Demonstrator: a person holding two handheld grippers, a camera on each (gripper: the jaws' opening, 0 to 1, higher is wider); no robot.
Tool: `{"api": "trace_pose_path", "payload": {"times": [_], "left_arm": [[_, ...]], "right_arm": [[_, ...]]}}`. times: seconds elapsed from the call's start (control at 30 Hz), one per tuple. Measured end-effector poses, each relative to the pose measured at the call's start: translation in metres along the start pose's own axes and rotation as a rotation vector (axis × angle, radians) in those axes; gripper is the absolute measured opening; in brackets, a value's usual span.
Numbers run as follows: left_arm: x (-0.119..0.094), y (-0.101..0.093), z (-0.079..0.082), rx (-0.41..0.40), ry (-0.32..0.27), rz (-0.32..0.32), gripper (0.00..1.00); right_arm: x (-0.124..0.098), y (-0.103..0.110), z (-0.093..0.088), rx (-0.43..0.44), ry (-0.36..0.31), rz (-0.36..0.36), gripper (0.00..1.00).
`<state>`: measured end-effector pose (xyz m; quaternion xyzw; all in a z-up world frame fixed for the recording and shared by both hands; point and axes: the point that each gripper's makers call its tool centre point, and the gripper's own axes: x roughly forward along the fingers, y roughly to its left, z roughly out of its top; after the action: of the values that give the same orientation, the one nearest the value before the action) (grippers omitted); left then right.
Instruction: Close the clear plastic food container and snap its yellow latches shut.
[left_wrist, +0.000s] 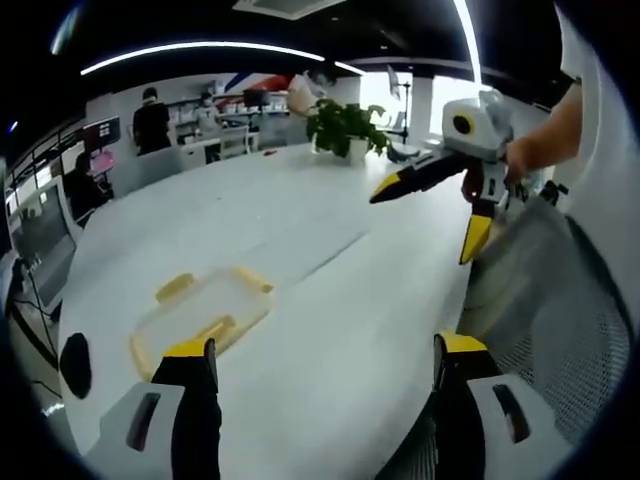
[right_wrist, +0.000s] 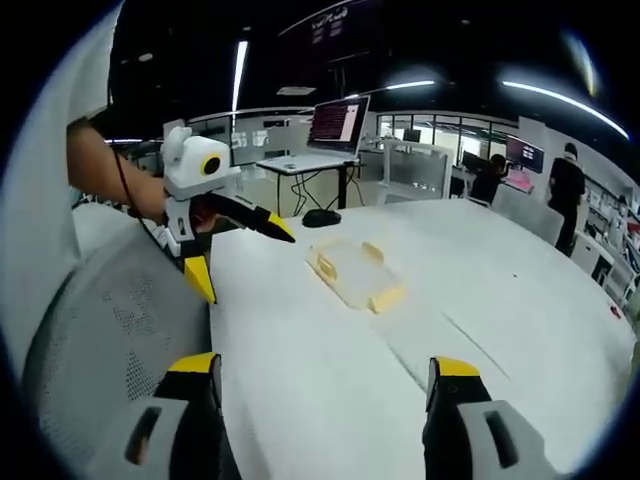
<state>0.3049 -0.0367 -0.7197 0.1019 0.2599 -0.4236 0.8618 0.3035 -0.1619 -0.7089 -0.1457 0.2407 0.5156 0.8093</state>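
The clear plastic container (left_wrist: 203, 310) with yellow latches lies flat on the white table (left_wrist: 340, 300), just beyond my left gripper's left jaw. My left gripper (left_wrist: 325, 350) hangs open over the table with nothing between its jaws. My right gripper (left_wrist: 425, 225) is held in a hand at the upper right, jaws spread and well off the container. In the right gripper view the container (right_wrist: 355, 272) lies mid-table, far ahead of my open right gripper (right_wrist: 325, 367). There my left gripper (right_wrist: 245, 262) comes in from the left, open, short of the container.
A grey mesh chair back (left_wrist: 560, 300) stands at the table's near edge, also seen as the chair back (right_wrist: 110, 330). A potted plant (left_wrist: 345, 125) sits at the table's far end. A monitor (right_wrist: 338, 122) stands on a desk behind. People stand in the background.
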Motion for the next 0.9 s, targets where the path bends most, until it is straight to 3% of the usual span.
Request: {"api": "trace_pose_path", "payload": {"times": [0.9], "left_arm": [[-0.003,0.046,-0.019,0.034,0.077,0.036,0.86]], "right_arm": [[0.036,-0.022,0.012,-0.033,0.011,0.063,0.83]]}}
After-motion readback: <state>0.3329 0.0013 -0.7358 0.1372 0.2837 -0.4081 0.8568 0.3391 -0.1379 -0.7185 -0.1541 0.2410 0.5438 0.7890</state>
